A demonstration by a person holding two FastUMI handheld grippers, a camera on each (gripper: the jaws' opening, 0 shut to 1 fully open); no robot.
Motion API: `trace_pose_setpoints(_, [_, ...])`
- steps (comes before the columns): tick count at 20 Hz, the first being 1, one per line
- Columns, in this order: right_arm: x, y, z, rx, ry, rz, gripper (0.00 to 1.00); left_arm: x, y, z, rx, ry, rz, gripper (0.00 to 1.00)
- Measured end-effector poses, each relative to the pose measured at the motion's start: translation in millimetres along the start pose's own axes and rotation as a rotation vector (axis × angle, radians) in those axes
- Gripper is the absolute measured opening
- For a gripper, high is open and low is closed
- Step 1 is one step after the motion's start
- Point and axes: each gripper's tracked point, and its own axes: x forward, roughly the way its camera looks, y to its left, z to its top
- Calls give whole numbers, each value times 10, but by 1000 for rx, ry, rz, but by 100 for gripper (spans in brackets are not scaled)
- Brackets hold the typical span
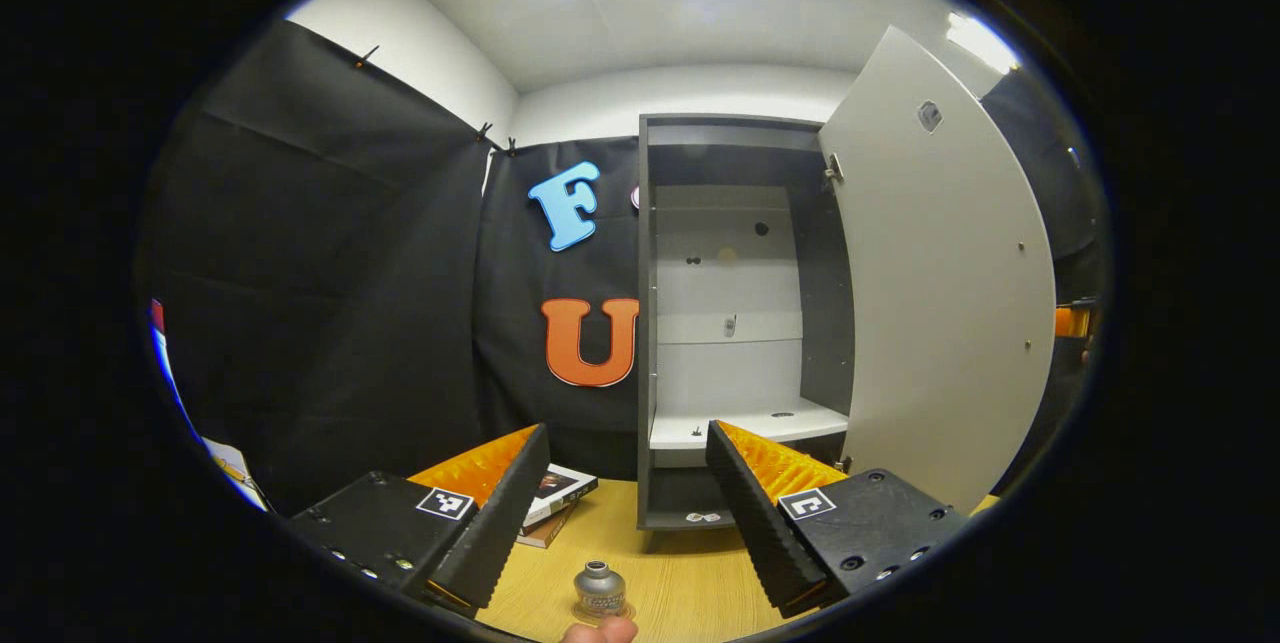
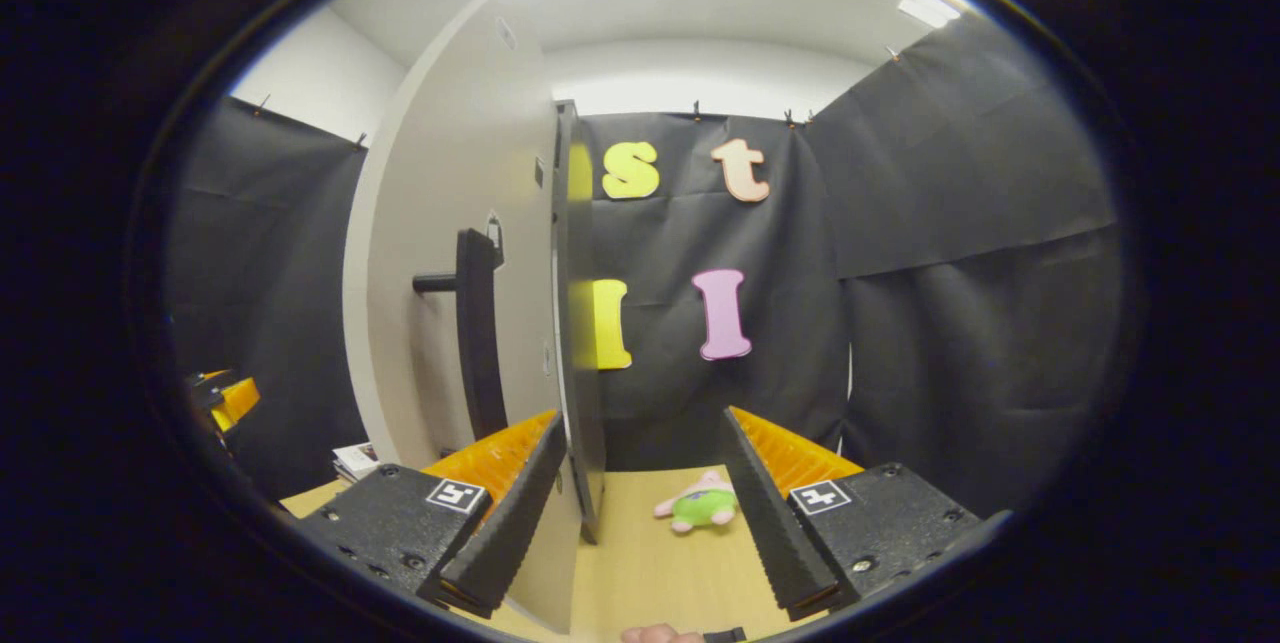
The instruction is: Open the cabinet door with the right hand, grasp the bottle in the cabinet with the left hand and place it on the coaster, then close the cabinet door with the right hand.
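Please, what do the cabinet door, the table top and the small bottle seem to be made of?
Cabinet door: probably laminated board, matte light grey, flat and even, with small screw heads. Table top: wood or wood-look laminate, pale with fine grain lines. Bottle: clear body, glass or plastic, cannot tell; its cap looks metallic grey with a dull shine.

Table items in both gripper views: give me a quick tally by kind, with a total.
Bottles: 1, the bottle standing between the left gripper fingers.
Books: 2, the books stacked left of the cabinet.
Plush toys: 1, the plush toy.
Cabinets: 1.
Total: 5
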Motion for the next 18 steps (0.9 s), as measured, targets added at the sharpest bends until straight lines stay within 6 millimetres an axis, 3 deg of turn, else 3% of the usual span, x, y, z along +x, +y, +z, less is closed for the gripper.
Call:
trace_pose_setpoints(3, [9,51,28,-19,-13,13,90,-41,1,-36,-2,9,1,95])
trace_pose_setpoints(8, [29,142,8,-13,-8,38,90,-81,-20,-58,14,10,-8,95])
trace_pose_setpoints(13, [-43,612,-36,-3,-9,134,89,-102,-78,-152,17,15,-30,95])
trace_pose_setpoints(18, [26,1159,-72,-6,-1,253,89,-155,-53,-246,18,31,-38,95])
